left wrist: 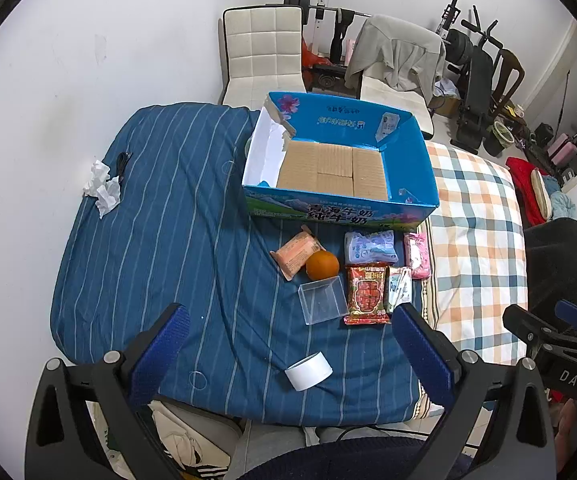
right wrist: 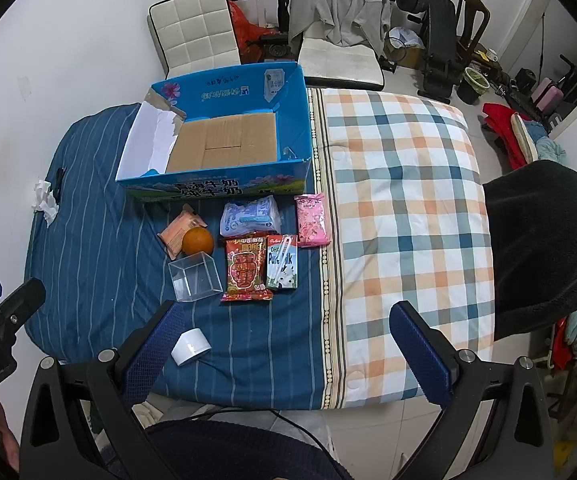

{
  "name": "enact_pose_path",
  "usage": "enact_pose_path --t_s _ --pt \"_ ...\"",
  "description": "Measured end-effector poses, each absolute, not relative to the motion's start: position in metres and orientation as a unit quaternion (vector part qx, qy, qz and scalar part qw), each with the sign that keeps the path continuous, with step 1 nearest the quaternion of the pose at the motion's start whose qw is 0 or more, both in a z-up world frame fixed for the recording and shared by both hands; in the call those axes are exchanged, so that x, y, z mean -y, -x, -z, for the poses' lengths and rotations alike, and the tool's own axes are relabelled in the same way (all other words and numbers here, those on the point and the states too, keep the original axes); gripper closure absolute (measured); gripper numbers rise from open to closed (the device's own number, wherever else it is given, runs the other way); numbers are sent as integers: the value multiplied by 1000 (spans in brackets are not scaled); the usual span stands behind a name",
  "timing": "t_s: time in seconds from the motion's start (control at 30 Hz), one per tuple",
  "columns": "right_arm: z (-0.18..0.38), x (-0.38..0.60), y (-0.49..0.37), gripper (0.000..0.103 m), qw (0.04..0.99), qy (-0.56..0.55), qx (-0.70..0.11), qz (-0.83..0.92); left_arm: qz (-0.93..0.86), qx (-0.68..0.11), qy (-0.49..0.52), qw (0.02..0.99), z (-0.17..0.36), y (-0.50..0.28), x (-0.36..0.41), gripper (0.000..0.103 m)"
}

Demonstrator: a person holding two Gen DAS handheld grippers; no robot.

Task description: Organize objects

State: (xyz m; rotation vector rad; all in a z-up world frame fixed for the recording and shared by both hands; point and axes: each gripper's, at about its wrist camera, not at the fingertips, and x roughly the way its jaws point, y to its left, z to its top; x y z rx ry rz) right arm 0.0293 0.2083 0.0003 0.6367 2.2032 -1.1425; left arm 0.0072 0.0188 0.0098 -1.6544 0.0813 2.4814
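Blue box (left wrist: 340,204) set open on bed (left wrist: 160,248), snacks, orange (left wrist: 322,265) and tape roll (left wrist: 308,370) laid before it, both tools (left (left wrist: 292,344), right (right wrist: 288,340)) held spread, gripping nothing.

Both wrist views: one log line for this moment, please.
left gripper: open | right gripper: open | box: empty | orange, tape: on bed

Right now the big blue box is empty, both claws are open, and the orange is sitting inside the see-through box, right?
Not quite. The orange sits outside the see-through box, right behind it on the blue sheet, as the right wrist view shows. The big blue box is empty, and the left claw and right claw are open.
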Motion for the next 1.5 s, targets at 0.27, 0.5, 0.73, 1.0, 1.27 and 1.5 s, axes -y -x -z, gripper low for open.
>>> enact_pose_path --t_s 0.27,0.5,0.73,1.0,1.27,1.5 --pt "3 -210 -30 0 274 -244 -822 435 -827 -26 555 85 -8 -5 -18 0" --pt "5 -210 -30 0 258 -252 -820 445 -827 -26 554 87 -8 -6 -18 0" --pt "8 -208 -29 0 210 -275 -812 470 -826 -38 553 98 -7 -4 -18 0" --pt "13 -205 -29 0 182 -289 -806 484 -825 -45 553 105 -5 -1 -18 0" --pt "16 -204 -27 0 150 -305 -797 499 -819 -50 560 113 3 5 -19 0" --pt "46 -183 45 0 101 -320 -777 532 -810 -83 569 119 64 71 -15 0"
